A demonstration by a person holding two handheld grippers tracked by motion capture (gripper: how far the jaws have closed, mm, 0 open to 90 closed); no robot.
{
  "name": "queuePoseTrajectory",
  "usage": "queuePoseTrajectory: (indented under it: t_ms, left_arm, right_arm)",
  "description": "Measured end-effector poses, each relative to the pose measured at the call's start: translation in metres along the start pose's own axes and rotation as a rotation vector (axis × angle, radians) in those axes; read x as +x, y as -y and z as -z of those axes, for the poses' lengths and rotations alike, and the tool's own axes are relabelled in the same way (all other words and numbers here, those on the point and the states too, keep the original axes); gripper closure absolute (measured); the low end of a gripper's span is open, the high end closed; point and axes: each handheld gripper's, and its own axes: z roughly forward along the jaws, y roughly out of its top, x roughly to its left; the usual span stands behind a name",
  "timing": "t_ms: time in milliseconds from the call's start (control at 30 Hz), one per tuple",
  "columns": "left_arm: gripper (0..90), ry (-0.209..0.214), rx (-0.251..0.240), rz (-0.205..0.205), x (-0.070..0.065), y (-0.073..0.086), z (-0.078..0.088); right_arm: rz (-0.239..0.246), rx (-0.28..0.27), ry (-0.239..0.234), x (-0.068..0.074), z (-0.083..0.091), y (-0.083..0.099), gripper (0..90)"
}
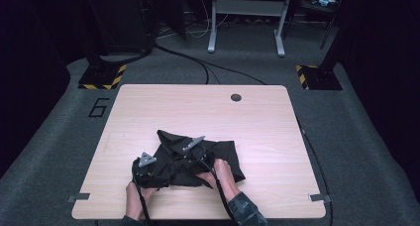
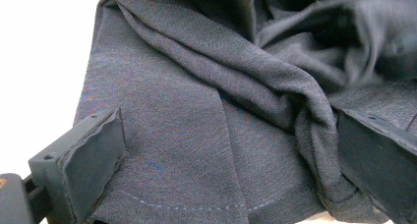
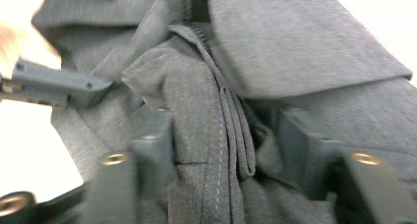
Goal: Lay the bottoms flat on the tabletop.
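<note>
A dark grey, nearly black garment [image 1: 225, 154] lies crumpled on the front middle of the light wooden table [image 1: 198, 107]. My left gripper [image 1: 154, 162] is at the garment's left side. In the left gripper view it [image 2: 231, 160] is open, its jaws wide apart with a stitched hem and a thick fold [image 2: 275, 91] lying between them. My right gripper [image 1: 185, 150] is over the garment's middle. Its own view is blurred; there it [image 3: 226, 150] is open, jaws either side of a narrow seamed fold [image 3: 231, 121]. A jaw of the left gripper [image 3: 59, 81] shows at that view's left.
The table has a round cable hole [image 1: 236, 97] near its far edge and metal brackets [image 1: 317, 197] at the front corners. Bare wood surrounds the garment. Beyond the table are grey carpet, cables and a desk frame [image 1: 246, 18].
</note>
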Motion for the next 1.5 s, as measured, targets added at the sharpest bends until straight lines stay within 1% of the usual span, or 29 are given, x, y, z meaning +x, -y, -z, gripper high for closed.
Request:
queuePoseTrajectory:
  t_ms: [33,67,167,233,300,367,733,833,867,933,1033,1100,1133,1200,1267,1300,1333,1367,1400,1433,1500]
  left_arm:
    - [0.3,-0.001,-0.001,0.000,0.000,0.000,0.000]
    - [0.3,-0.001,-0.002,-0.001,0.000,0.000,0.000]
    - [0.3,0.000,-0.001,0.002,0.000,0.000,0.000]
    - [0.3,-0.001,-0.003,0.003,0.000,0.000,0.000]
    - [0.3,-0.003,-0.004,0.003,0.000,0.000,0.000]
    - [0.3,-0.002,-0.006,0.005,0.000,0.000,0.000]
    - [0.3,-0.006,-0.005,0.005,0.000,0.000,0.000]
    - [0.3,-0.005,-0.005,0.007,0.000,0.000,0.000]
    - [0.3,-0.006,-0.005,0.008,0.000,0.000,0.000]
    - [0.3,-0.007,-0.005,0.008,0.000,0.000,0.000]
    - [0.3,-0.008,-0.005,0.009,0.000,0.000,0.000]
    - [0.3,-0.009,-0.005,0.009,0.000,0.000,0.000]
    - [0.3,-0.009,-0.004,0.008,0.000,0.000,0.000]
    - [0.3,-0.010,-0.005,0.011,0.000,0.000,0.000]
    - [0.4,-0.011,-0.005,0.009,0.000,0.000,0.000]
    - [0.4,-0.012,-0.005,0.009,0.000,0.000,0.000]
    - [0.4,-0.012,-0.005,0.009,0.000,0.000,0.000]
    - [0.4,-0.013,-0.005,0.010,0.000,0.000,0.000]
    - [0.4,-0.012,-0.005,0.011,0.000,0.000,0.000]
    - [0.4,-0.013,-0.005,0.010,0.000,0.000,0.000]
    - [0.4,-0.012,-0.005,0.010,0.000,0.000,0.000]
  right_arm:
    - [-0.017,-0.006,-0.012,-0.004,0.001,0.001,48.9]
    - [-0.030,-0.012,-0.014,-0.004,0.001,0.002,51.4]
    - [0.029,-0.012,0.027,0.002,0.001,0.002,57.5]
    - [0.054,-0.011,0.046,0.005,0.001,0.002,61.8]
    - [0.054,-0.011,0.041,0.005,0.003,0.001,65.0]
    - [0.054,-0.025,0.039,0.004,0.005,0.000,66.7]
    - [0.053,-0.069,0.060,0.002,0.026,0.001,68.0]
    - [0.054,-0.088,0.069,0.000,0.034,0.001,68.1]
    - [0.061,-0.092,0.068,-0.002,0.037,0.002,68.2]
    - [0.052,-0.111,0.078,-0.004,0.041,0.002,68.3]
    - [0.061,-0.127,0.091,-0.007,0.047,0.003,68.5]
    - [0.034,-0.130,0.095,-0.007,0.051,0.005,68.6]
    - [0.047,-0.140,0.100,-0.009,0.053,0.005,68.6]
    - [0.029,-0.150,0.106,-0.011,0.058,0.007,68.6]
    - [0.037,-0.162,0.113,-0.014,0.065,0.008,68.7]
    - [0.015,-0.165,0.117,-0.014,0.068,0.009,68.7]
    - [0.027,-0.187,0.126,-0.016,0.070,0.009,68.7]
    - [0.025,-0.196,0.131,-0.017,0.073,0.010,68.7]
    - [0.010,-0.200,0.134,-0.018,0.076,0.012,68.7]
    - [0.012,-0.204,0.140,-0.020,0.079,0.013,68.7]
    - [-0.010,-0.211,0.145,-0.022,0.085,0.016,68.7]
